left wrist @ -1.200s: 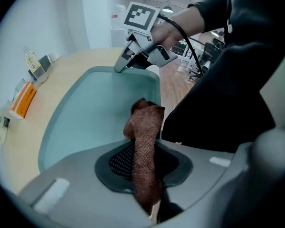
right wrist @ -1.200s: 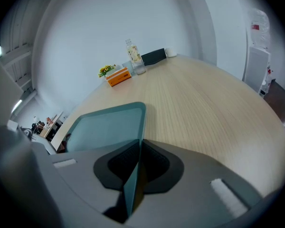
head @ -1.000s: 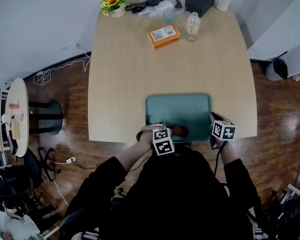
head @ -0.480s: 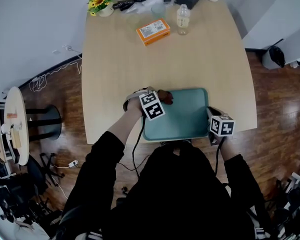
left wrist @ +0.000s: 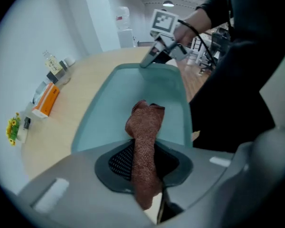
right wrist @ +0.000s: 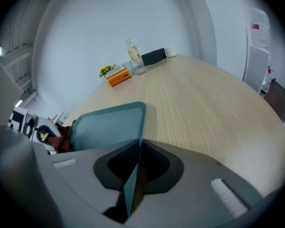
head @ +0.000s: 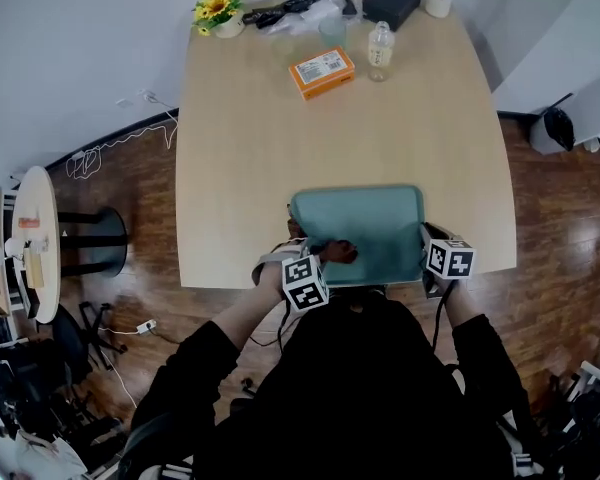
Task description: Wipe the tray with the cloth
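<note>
My left gripper (left wrist: pixel 145 165) is clamped tight on the reddish cloth (left wrist: pixel 145 122). The cloth is a narrow bunch running straight out from the jaws, and its end rests in the near-left part of the teal tray (head: pixel 380 218). It is the 1 thing in there. My right gripper (right wrist: pixel 135 170) pinches the tray's right rim. The tray sits at the near edge of the table (head: pixel 280 148), long axis left to right.

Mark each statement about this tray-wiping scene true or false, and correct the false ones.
1. The left tool grips the reddish-brown cloth. True.
2. The right tool holds nothing. False: it is shut on the tray's right-hand rim.
3. The cloth rests at the tray's far edge. False: it is at the near edge.
4. An orange box lies on the table beyond the tray. True.
</note>
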The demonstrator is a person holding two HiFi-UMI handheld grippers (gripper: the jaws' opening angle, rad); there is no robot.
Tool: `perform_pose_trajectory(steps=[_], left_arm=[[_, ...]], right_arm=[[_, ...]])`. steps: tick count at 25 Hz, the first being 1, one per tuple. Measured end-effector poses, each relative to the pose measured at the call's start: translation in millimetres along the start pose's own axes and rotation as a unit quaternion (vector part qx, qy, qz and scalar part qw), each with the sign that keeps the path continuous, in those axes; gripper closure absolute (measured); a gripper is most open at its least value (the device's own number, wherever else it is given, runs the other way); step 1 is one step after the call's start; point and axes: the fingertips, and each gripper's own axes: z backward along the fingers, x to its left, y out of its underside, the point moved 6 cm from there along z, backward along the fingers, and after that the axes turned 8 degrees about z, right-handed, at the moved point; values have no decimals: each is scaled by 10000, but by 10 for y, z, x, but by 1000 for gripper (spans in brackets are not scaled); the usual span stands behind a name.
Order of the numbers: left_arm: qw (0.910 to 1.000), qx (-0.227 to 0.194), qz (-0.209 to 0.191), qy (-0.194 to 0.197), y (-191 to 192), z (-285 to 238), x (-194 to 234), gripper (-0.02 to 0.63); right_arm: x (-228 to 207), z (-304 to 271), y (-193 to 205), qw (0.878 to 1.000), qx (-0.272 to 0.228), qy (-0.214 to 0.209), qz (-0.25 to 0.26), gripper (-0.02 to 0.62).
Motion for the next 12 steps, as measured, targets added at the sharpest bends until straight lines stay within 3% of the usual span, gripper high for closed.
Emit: perform_pose_trajectory(steps=[2, 5, 9, 12], left_arm=[[9995, -40, 60, 295, 161, -19, -347, 545], [9987, -238, 242, 377, 235, -8, -547, 545], [9986, -256, 156, 440, 213, -26, -455, 545], [9994, -251, 75, 231, 191, -36, -55, 545]], right_arm=[[1, 13, -6, 10000, -5, -1, -10, 574], [0, 5, -27, 10000, -17, -2, 7, 574], [-2, -8, -21, 10000, -22, 22, 6, 574], [16, -12, -22, 10000, -20, 10, 5, 575]])
